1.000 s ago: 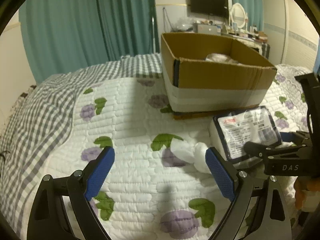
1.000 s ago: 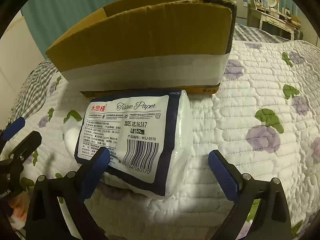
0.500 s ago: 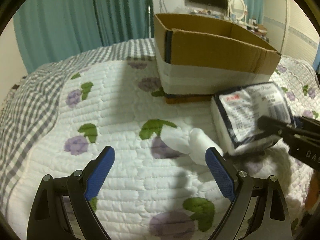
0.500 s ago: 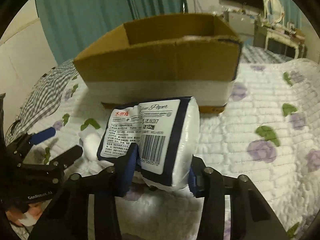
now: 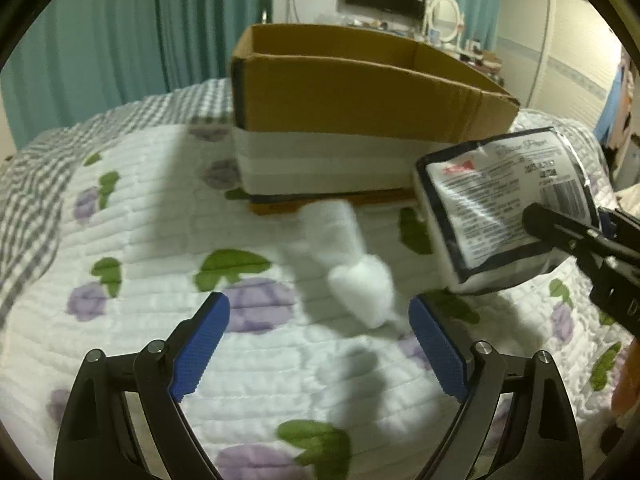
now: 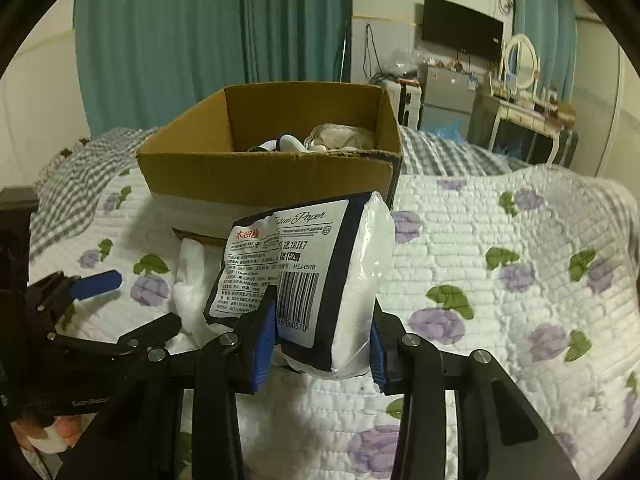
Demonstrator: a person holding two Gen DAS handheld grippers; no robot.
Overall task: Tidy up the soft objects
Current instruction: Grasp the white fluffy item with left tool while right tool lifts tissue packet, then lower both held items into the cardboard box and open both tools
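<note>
Up off the quilt (image 6: pixel 500 240) at the centre of the right wrist view, the tissue paper pack (image 6: pixel 320 280) hangs clamped in the right gripper (image 6: pixel 320 344), blue pads pinching its lower end from both sides, barcode label facing the camera. At twelve o'clock beyond it sits the cardboard box (image 6: pixel 272 168), open-topped, with a few soft things (image 6: pixel 320 140) already lying inside, pale fabric and something black and white that I can't make out.

Over on the left wrist view, the left gripper (image 5: pixel 320 344) stands wide apart with nothing between its fingers, hovering low over the flowered quilt (image 5: pixel 160 240). Just ahead of it, around one o'clock, lies a white rolled cloth (image 5: pixel 352 264), blurred, resting on the bed near the front foot of the box (image 5: pixel 360 104). At three o'clock the pack (image 5: pixel 504 208) shows again, lifted clear of the bedding, with the right gripper's black finger (image 5: pixel 568 236) across its face.
</note>
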